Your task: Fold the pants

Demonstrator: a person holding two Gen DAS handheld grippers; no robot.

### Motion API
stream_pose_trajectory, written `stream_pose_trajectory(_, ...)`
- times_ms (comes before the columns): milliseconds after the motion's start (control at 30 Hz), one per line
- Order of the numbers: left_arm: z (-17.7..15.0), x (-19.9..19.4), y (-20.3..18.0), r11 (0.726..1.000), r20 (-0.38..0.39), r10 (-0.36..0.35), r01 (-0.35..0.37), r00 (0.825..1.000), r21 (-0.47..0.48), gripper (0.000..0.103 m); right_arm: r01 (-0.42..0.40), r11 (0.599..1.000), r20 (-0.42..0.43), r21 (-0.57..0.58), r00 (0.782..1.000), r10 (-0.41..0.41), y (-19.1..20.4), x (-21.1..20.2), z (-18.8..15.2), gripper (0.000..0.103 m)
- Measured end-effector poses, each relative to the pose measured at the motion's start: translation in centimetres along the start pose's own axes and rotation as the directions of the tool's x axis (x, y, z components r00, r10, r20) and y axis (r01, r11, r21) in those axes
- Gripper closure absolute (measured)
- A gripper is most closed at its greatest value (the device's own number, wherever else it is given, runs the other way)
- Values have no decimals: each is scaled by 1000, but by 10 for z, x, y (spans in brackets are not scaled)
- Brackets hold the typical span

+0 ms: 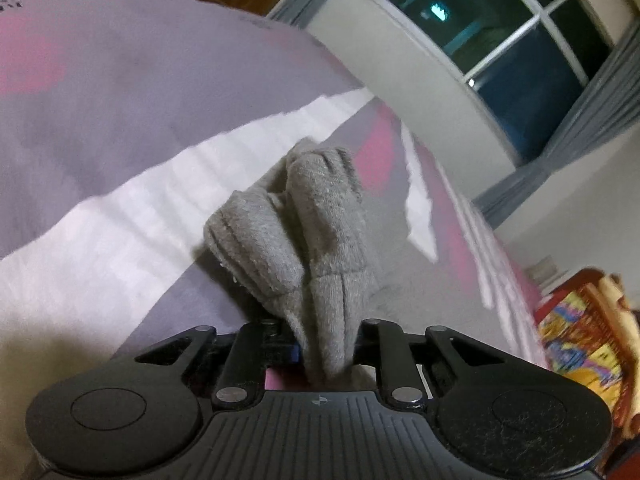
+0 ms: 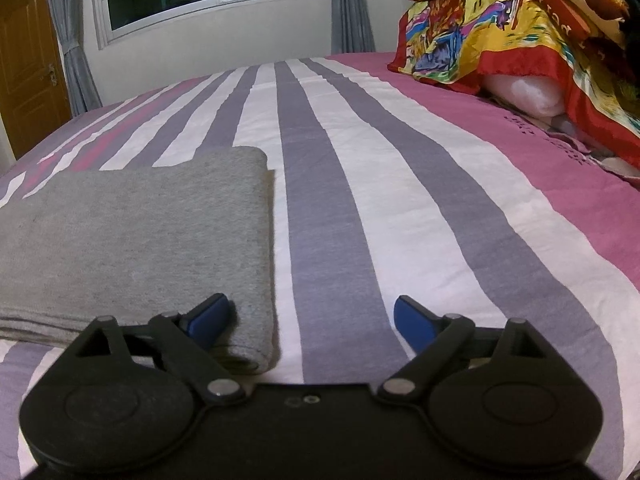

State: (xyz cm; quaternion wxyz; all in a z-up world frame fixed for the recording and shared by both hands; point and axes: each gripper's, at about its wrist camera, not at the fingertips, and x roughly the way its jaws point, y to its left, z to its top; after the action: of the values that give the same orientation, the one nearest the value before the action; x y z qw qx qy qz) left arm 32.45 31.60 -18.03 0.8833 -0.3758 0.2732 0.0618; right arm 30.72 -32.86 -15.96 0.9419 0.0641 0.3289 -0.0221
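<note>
Left wrist view: our left gripper (image 1: 320, 344) pinches bunched grey knit pants (image 1: 316, 220); our right gripper (image 2: 312, 320) gapes wide, holding nothing, over the striped bedspread (image 2: 400, 200).

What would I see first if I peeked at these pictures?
First, a bunched clump of grey pants sticking up, pinched in the closed left tool. Then the rest of the pants, folded flat on the striped bedspread, with the open right tool at their near corner. A bright red-and-yellow quilt is heaped far right.

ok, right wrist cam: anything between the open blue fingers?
Only bare striped bedsheet between the right gripper fingers; the folded grey pants sit beside and under its left finger.
</note>
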Motion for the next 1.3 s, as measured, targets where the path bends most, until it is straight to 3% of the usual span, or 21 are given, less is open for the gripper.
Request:
stream_pose_trajectory(100, 8, -12, -20, 1000, 29, -17, 17, 999, 26, 87, 12, 999, 66, 40, 998, -15, -9, -14, 4, 13)
stream_pose_trajectory(233, 19, -30, -92, 976, 59, -144, 131, 988, 175, 88, 32, 994, 139, 107, 989, -47, -23, -31, 3, 11)
stream_pose_trajectory(333, 16, -26, -154, 938, 29, -192, 175, 981, 301, 88, 63, 987, 130, 150, 988, -82, -31, -31, 2, 10)
stream_pose_trajectory(500, -7, -5, -227, 877, -53, -272, 270, 961, 397, 88, 75, 982, 109, 175, 989, -95, -37, -28, 1, 10)
stream_pose_trajectory(600, -34, 4, -270, 811, -132, -288, 315, 948, 494, 88, 70, 978, 109, 194, 990, -93, -41, -26, 1, 10)
stream_pose_trajectory(867, -118, 44, -346, 671, -302, -232, 377, 925, 638, 88, 45, 971, 109, 235, 991, -72, -52, -23, 1, 10)
stream_pose_trajectory(1100, -179, 64, -371, 558, -390, -172, 416, 905, 718, 87, 15, 964, 118, 266, 992, -48, -59, -22, 0, 10)
stream_pose_trajectory(1200, -199, 84, -372, 547, -487, -71, 442, 870, 711, 75, 8, 961, 117, 277, 992, -43, -61, -21, 0, 10)
stream_pose_trajectory(1233, -207, 89, -371, 533, -501, -39, 442, 865, 722, 71, 7, 960, 118, 280, 992, -42, -61, -21, 0, 10)
stream_pose_trajectory(1300, -213, 85, -368, 511, -481, -35, 430, 876, 745, 71, 5, 960, 120, 281, 992, -40, -62, -21, 0, 10)
